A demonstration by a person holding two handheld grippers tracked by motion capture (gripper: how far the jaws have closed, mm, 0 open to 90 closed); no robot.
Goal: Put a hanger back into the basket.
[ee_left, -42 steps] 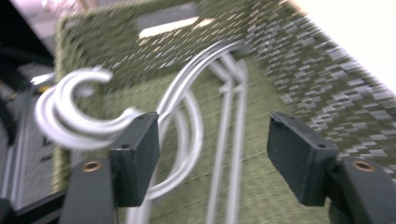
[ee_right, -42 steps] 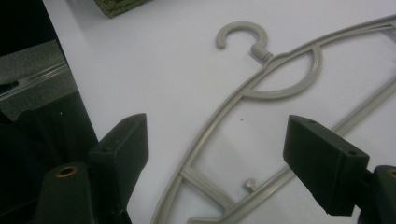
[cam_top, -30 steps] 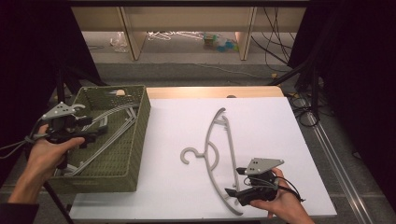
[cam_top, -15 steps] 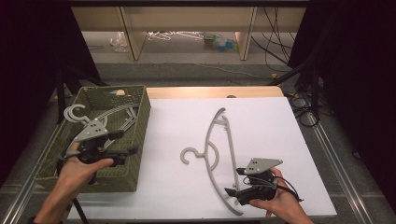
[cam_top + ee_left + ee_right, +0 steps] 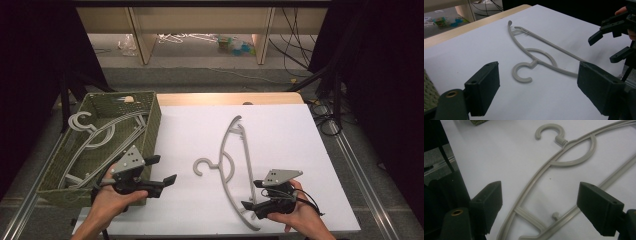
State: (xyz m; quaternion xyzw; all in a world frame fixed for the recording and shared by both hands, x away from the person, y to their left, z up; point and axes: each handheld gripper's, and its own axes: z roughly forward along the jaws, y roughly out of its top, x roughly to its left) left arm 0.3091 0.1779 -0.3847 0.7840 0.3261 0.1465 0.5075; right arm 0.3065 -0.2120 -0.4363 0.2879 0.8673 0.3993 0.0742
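Jaws of the right gripper (image 5: 250, 206) stand apart, seemingly astride the near end of the grey hanger (image 5: 231, 165), which runs away ahead; the left gripper (image 5: 167, 170), just opening, is empty, hook ahead.

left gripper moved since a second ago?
Yes. The left gripper went from over the basket out past its right wall, toward the hanger, jaws opening, empty.
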